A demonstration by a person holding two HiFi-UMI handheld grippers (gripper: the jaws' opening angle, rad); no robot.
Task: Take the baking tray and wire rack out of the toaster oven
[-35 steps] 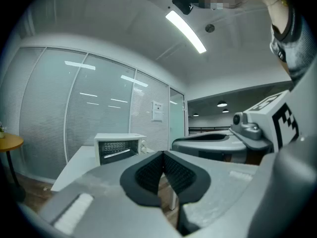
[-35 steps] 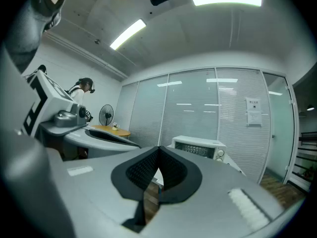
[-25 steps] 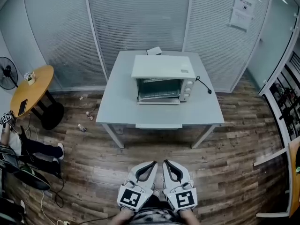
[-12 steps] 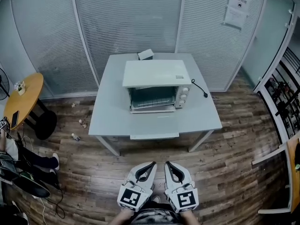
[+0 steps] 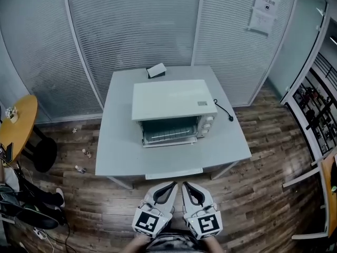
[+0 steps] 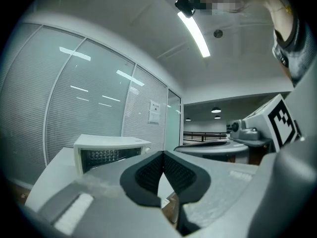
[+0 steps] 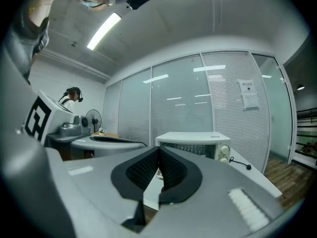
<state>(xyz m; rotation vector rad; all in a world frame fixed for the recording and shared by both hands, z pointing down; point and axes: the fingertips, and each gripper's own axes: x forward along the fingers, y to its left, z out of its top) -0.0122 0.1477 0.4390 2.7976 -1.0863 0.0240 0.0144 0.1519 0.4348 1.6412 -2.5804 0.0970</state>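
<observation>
White toaster oven (image 5: 174, 112), table (image 5: 118, 157) centre, now nearer than second ago. Left gripper (image 5: 172, 184), right gripper (image 5: 186, 184) both clamped shut, empty. Reach not begun.

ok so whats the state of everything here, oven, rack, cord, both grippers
toaster oven, door looks dropped open, standing on the table
wire rack, inside the toaster oven, not taken out
power cord, loose on the table, plug end in no socket
left gripper, shut, empty, short of the table
right gripper, shut, empty, short of the table
</observation>
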